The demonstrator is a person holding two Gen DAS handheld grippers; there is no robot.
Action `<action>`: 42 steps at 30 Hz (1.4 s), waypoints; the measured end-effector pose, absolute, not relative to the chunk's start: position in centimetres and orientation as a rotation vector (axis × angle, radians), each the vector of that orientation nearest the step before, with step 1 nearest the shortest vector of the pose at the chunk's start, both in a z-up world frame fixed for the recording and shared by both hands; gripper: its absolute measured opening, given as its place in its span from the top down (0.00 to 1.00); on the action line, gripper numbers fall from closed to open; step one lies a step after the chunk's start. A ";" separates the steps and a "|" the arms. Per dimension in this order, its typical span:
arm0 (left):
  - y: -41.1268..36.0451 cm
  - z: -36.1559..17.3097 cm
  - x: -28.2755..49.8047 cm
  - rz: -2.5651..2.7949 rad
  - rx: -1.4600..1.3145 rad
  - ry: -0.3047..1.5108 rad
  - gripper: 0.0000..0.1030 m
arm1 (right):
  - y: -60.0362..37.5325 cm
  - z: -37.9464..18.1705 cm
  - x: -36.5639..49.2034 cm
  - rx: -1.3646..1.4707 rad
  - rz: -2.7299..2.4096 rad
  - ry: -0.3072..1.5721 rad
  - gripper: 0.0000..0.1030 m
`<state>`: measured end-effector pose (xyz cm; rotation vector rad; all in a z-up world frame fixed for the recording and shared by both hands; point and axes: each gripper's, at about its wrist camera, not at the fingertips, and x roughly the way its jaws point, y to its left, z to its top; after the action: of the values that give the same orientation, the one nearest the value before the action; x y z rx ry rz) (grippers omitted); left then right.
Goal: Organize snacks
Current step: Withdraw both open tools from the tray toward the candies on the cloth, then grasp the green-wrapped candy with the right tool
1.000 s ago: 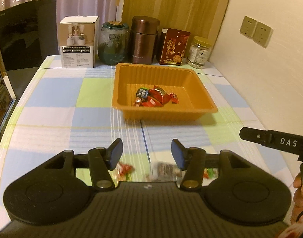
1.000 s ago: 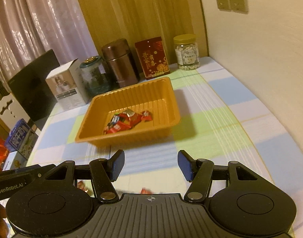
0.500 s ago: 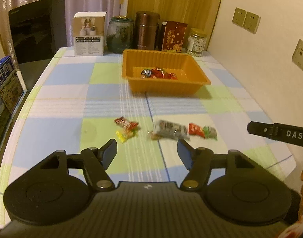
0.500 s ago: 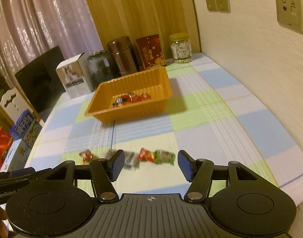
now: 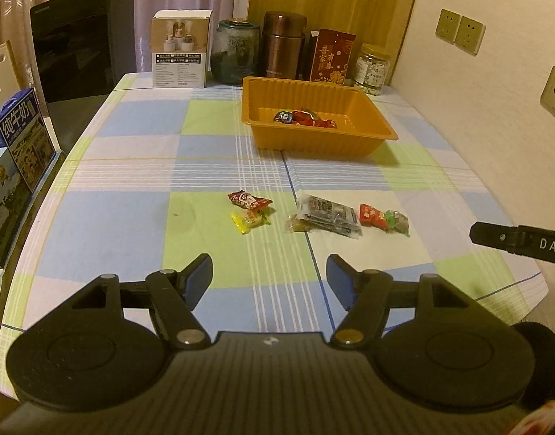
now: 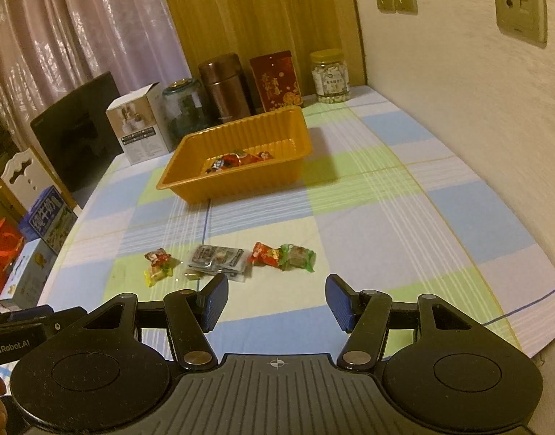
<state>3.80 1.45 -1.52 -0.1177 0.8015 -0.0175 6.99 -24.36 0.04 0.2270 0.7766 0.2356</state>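
An orange tray [image 5: 379, 134] [image 6: 190, 181] holds several wrapped snacks [image 5: 303, 117] [image 6: 234, 161]. Loose snacks lie on the checked tablecloth nearer me: a red packet [image 5: 248, 199] [image 6: 157, 255] over a yellow one [image 5: 250, 219] [image 6: 159, 272], a clear dark packet [image 5: 328, 214] [image 6: 217, 259], and a red-and-green pair [image 5: 384, 217] [image 6: 283, 255]. My left gripper [image 5: 269, 281] is open and empty, short of the snacks. My right gripper [image 6: 276, 301] is open and empty, just short of the red-and-green pair. Part of the right gripper shows in the left wrist view [image 5: 520, 241].
At the table's far edge stand a white box [image 5: 179, 54], a glass jar [image 5: 235, 52], a brown canister [image 5: 283, 50], a red box [image 5: 332, 56] and a jar with a yellow lid [image 5: 371, 69]. A wall [image 5: 495, 72] runs along the right. Milk cartons [image 5: 21, 134] stand left.
Both grippers have pulled back and up from the tray. The loose snacks, first under the fingers, now lie out ahead of them. Both stay open.
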 end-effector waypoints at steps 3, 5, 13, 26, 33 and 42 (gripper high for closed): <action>1.5 -1.6 3.8 -0.018 -0.117 0.801 0.36 | -24.4 -0.1 7.1 0.213 0.241 0.775 0.42; 1.6 -1.7 3.9 -0.018 -0.119 0.802 0.35 | -24.4 -0.3 7.3 0.206 0.244 0.778 0.42; 2.0 -2.2 5.0 -0.010 -0.116 0.810 0.34 | -24.9 -1.8 9.0 0.155 0.272 0.808 0.42; 2.7 -4.8 8.2 -0.001 -0.113 0.854 0.34 | -24.5 -5.4 14.0 -0.013 0.361 0.854 0.42; 3.0 -6.1 10.2 0.003 -0.127 0.875 0.34 | -22.9 -7.3 17.4 -0.171 0.476 0.873 0.43; 3.0 -7.5 12.2 -0.007 -0.140 0.895 0.34 | -22.1 -10.1 20.8 -0.323 0.635 0.889 0.59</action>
<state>12.22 2.98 -7.45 -0.1396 0.8947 -0.0075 20.76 -22.08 -10.12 -0.3230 0.8895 0.6355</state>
